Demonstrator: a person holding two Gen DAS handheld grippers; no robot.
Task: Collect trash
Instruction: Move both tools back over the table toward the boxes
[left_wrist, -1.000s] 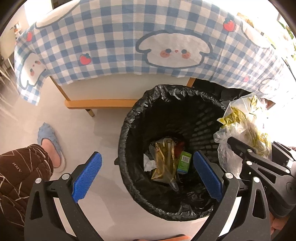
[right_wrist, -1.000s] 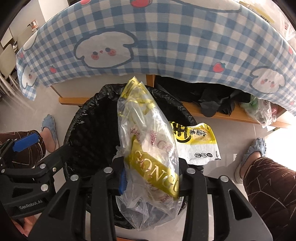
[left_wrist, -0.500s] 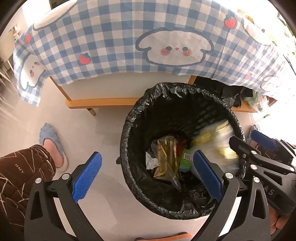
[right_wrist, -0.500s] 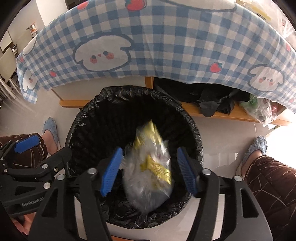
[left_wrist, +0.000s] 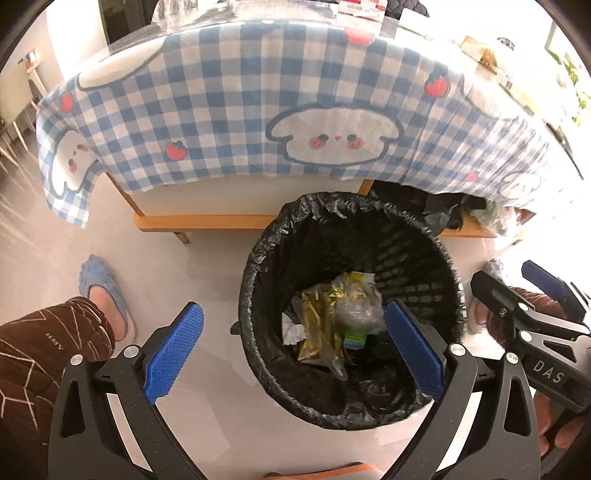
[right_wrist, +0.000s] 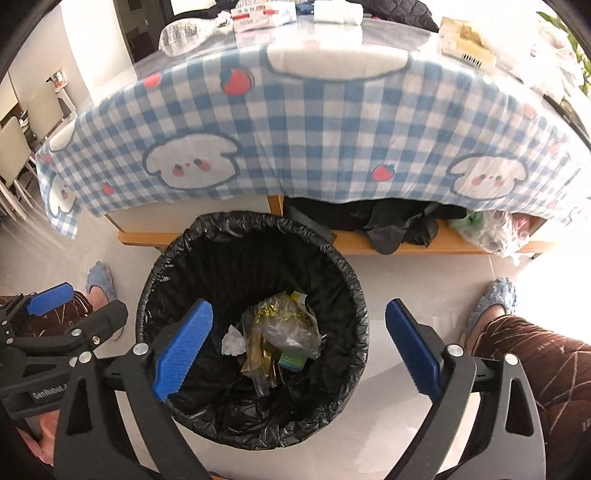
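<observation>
pale glossy floor tiles run under a wooden worktop (right_wrist: 236, 236) draped in a soft blue-and-white checked cloth (right_wrist: 314, 122) printed with cartoon faces and strawberries. one round bin (right_wrist: 255, 332) stands before it, lined with a crinkled black bag. at its bottom lies the trash (right_wrist: 280, 339): clear and gold crumpled plastic wrappers, one white paper wad, one green carton. two claws hover above, the left claw (left_wrist: 295, 354) spread wide and empty, the right claw (right_wrist: 299, 347) opening, nothing between its ribbed blue pads.

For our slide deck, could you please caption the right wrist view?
Right gripper, jaws opening and empty, above the black-lined trash bin holding the clear yellow-printed bag.
</observation>
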